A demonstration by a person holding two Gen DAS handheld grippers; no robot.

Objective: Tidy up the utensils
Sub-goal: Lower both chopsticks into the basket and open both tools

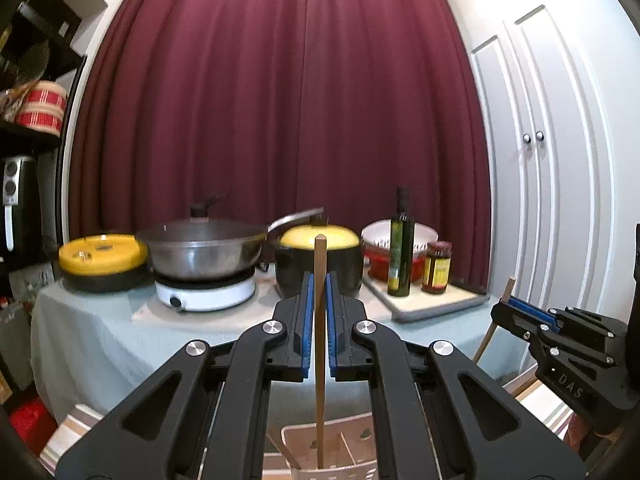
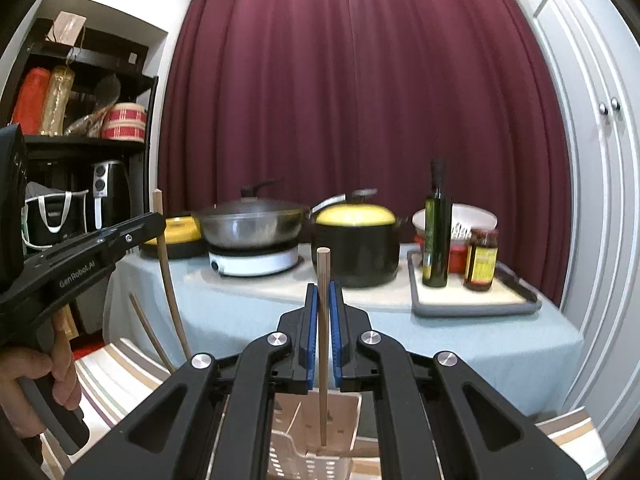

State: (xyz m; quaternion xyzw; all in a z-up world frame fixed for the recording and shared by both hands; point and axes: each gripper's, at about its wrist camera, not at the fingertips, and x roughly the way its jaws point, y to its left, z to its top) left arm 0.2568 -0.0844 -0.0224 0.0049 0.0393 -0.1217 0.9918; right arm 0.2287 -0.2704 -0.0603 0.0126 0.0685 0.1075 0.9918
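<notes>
The left gripper (image 1: 319,280) pinches a wooden stick (image 1: 320,360) that stands straight up, its low end down in a white holder (image 1: 352,446). The right gripper (image 2: 323,292) pinches a stick of its own (image 2: 323,344) over the holder (image 2: 316,436). Only the right view shows a hand (image 2: 28,384) on the left gripper's grip and 1 more stick (image 2: 150,334) leaning nearby. Both views show a table (image 1: 120,332) with pots behind.

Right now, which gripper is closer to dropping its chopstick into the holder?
Probably the left gripper: its chopstick stands upright with the tip already inside the utensil holder. The right gripper looks nearly level, its chopstick also reaching in.
</notes>
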